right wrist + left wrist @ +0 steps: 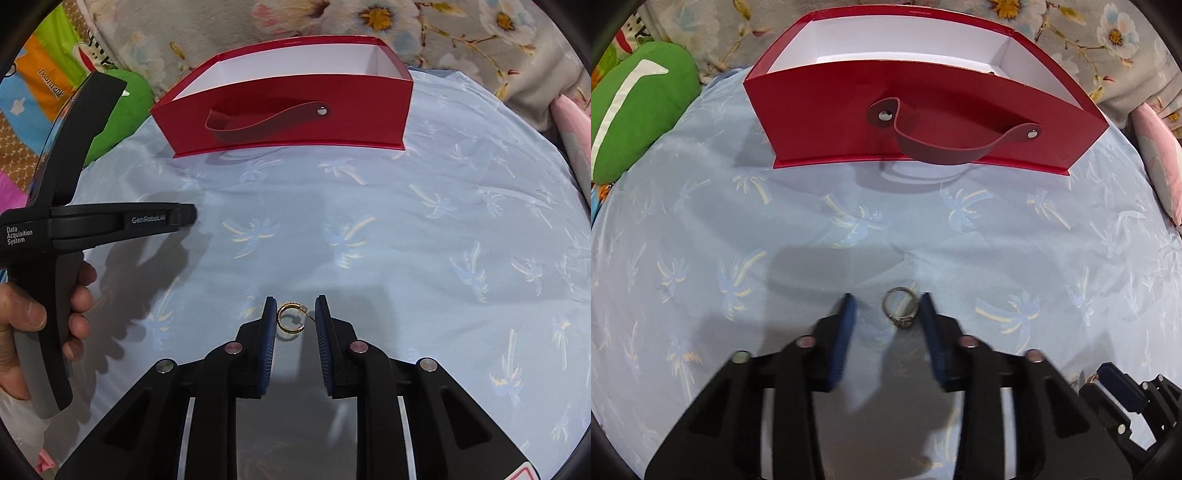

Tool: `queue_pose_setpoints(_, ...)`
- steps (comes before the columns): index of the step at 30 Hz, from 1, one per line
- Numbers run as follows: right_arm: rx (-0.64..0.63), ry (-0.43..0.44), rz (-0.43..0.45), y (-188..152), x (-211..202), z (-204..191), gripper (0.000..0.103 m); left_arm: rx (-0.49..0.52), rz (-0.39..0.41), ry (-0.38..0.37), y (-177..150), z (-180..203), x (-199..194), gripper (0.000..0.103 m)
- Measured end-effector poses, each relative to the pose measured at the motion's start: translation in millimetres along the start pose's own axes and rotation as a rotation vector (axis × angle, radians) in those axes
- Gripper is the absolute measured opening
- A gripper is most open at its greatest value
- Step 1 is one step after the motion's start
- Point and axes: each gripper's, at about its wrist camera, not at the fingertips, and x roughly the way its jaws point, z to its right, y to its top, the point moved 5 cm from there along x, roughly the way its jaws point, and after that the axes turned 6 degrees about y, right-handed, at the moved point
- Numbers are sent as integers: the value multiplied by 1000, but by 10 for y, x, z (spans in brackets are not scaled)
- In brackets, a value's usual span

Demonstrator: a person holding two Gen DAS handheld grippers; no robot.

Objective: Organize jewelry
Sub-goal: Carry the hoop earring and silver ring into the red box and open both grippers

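Note:
In the left wrist view a silver ring (900, 307) with a small stone lies on the light blue palm-print cloth (812, 229), between the blue pads of my open left gripper (888, 301). In the right wrist view a gold hoop earring (290, 319) lies on the cloth between the blue pads of my open right gripper (295, 304), close to the left pad. An open red box (916, 122) with a white inside and a dark red strap handle stands at the far side; it also shows in the right wrist view (291, 114).
A green cushion (635, 107) lies at the far left and a pink cushion (1160, 166) at the far right. A floral blanket (443, 26) lies behind the box. The left gripper's body (74, 221), held by a hand, shows at the left of the right wrist view.

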Motion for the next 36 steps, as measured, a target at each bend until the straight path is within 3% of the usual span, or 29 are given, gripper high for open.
queue_pose_setpoints(1,4,1,1,-1,-13,11,19,1,-3,-9,-3,-2,-3,19)
queue_pose_setpoints(7,9,10,25,60,-103,6,19,-46,-8,-69,-30,-128,-116,19)
queue_pose_setpoints(17,-31,25,165,525,-613,-120,19,-95,160,-78,302,-561,-999,19)
queue_pose_setpoints(22,-77,44,281,1024,-971,-204,19,-85,277,-75,656,-696,-1490,19)
queue_pose_setpoints(28,-135,53,409,1808,-1252,-267,19,-56,421,-48,1375,-722,-1913,19)
queue_pose_setpoints(31,-146,62,445,2232,-1255,-272,19,-50,452,-45,1680,-688,-1929,19)
queue_pose_setpoints(36,-124,71,421,2819,-980,-224,19,-46,445,-61,2151,-605,-1676,19)
